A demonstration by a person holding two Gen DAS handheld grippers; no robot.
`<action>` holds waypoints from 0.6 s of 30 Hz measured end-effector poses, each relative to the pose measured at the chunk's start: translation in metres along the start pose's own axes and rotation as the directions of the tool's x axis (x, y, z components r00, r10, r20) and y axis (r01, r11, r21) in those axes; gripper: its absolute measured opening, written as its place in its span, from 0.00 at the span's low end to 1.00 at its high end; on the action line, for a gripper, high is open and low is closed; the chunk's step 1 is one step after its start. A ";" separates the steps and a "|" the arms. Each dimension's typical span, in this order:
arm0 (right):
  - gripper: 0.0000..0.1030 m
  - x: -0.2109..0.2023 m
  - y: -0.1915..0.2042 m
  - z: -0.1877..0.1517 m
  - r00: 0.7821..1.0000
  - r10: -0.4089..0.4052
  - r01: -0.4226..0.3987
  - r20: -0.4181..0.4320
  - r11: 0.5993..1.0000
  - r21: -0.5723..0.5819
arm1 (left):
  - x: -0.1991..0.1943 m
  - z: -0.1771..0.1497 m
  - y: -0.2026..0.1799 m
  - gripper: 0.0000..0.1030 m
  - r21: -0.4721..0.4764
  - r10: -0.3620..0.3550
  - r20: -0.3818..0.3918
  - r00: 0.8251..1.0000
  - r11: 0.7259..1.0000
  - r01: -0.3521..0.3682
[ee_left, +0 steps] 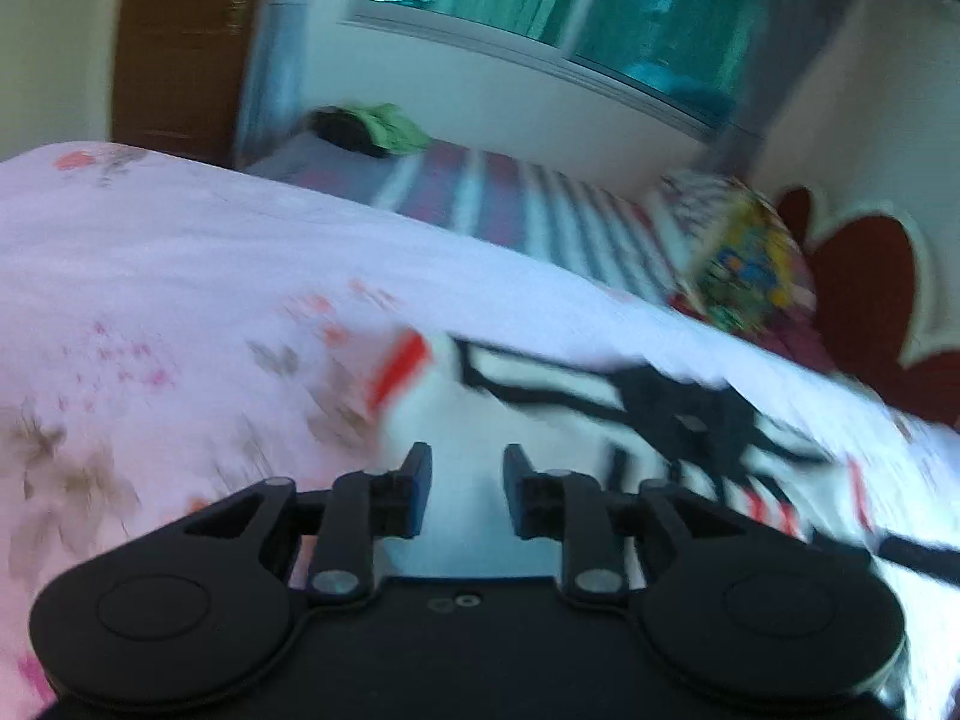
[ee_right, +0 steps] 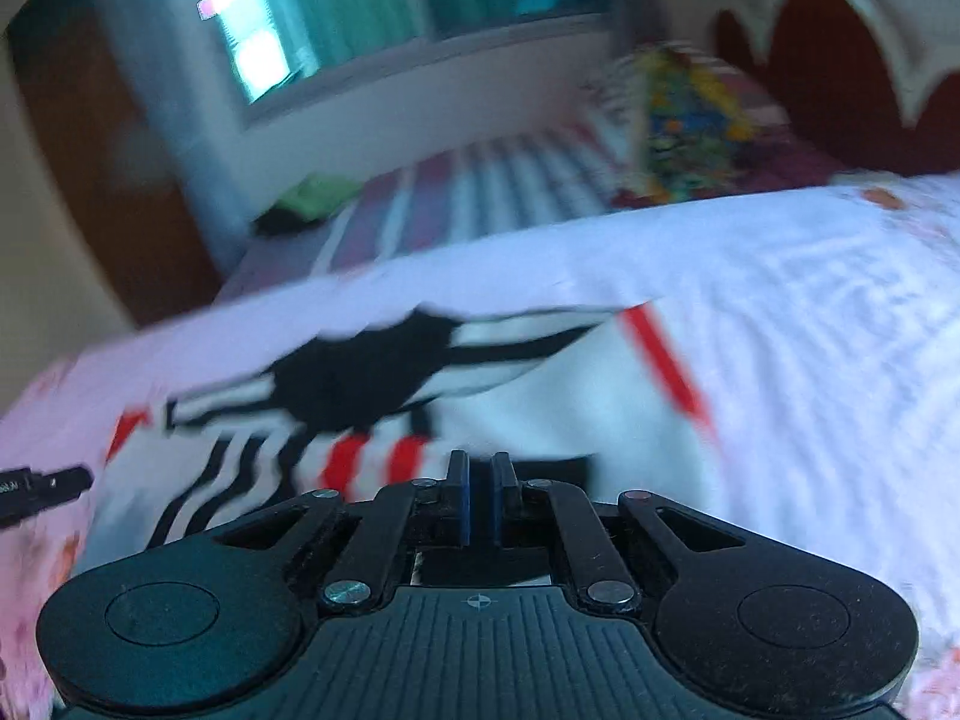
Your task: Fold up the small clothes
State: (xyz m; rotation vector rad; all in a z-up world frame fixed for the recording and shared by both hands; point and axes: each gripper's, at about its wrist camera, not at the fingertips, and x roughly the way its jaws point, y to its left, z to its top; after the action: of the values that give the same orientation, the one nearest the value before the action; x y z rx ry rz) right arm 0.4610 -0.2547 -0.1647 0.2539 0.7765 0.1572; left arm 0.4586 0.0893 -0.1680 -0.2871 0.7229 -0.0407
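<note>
A small white garment (ee_left: 480, 414) with black stripes, a black patch and red trim lies on the pink floral bedsheet (ee_left: 150, 276). My left gripper (ee_left: 467, 468) is open just above its white near part, nothing between the fingers. In the right wrist view the same garment (ee_right: 540, 396) spreads ahead. My right gripper (ee_right: 480, 480) has its jaws nearly together over the garment's near edge; the blur hides whether cloth is pinched. The tip of the left gripper (ee_right: 48, 489) shows at the left edge.
A striped red and white cover (ee_left: 540, 210) lies beyond the sheet. A colourful pillow (ee_left: 750, 264) rests by the red and cream headboard (ee_left: 870, 300). A green and black cloth pile (ee_left: 372, 129) sits at the far end under the window. A wooden door (ee_left: 180, 42) stands left.
</note>
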 end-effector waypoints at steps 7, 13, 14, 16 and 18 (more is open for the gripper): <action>0.06 0.024 0.000 -0.020 0.992 -0.076 0.071 -0.101 0.996 -0.054 | 0.009 -0.045 -0.011 0.23 0.092 0.034 -0.107 0.994 0.995 -0.025; 0.06 -0.026 0.029 -0.034 0.996 0.025 -0.033 -0.089 0.995 -0.092 | -0.030 -0.051 -0.039 0.32 0.107 -0.032 -0.117 0.993 0.993 0.045; 0.06 -0.028 0.038 -0.042 0.993 0.043 -0.055 -0.106 0.992 -0.112 | -0.031 -0.058 -0.047 0.32 0.118 -0.055 -0.141 0.989 0.990 0.071; 0.06 -0.030 0.052 -0.060 0.986 0.064 -0.087 -0.153 0.985 -0.152 | -0.031 -0.071 -0.056 0.32 0.126 -0.077 -0.178 0.981 0.987 0.100; 0.06 -0.029 0.053 -0.078 0.979 0.064 -0.099 -0.191 0.980 -0.175 | -0.034 -0.087 -0.053 0.32 0.140 -0.061 -0.190 0.980 0.986 0.089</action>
State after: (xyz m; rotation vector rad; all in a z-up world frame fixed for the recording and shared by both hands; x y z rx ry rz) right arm 0.3829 -0.1975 -0.1831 0.0966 0.9303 0.3324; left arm 0.3793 0.0213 -0.1934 -0.1692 0.8890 -0.1943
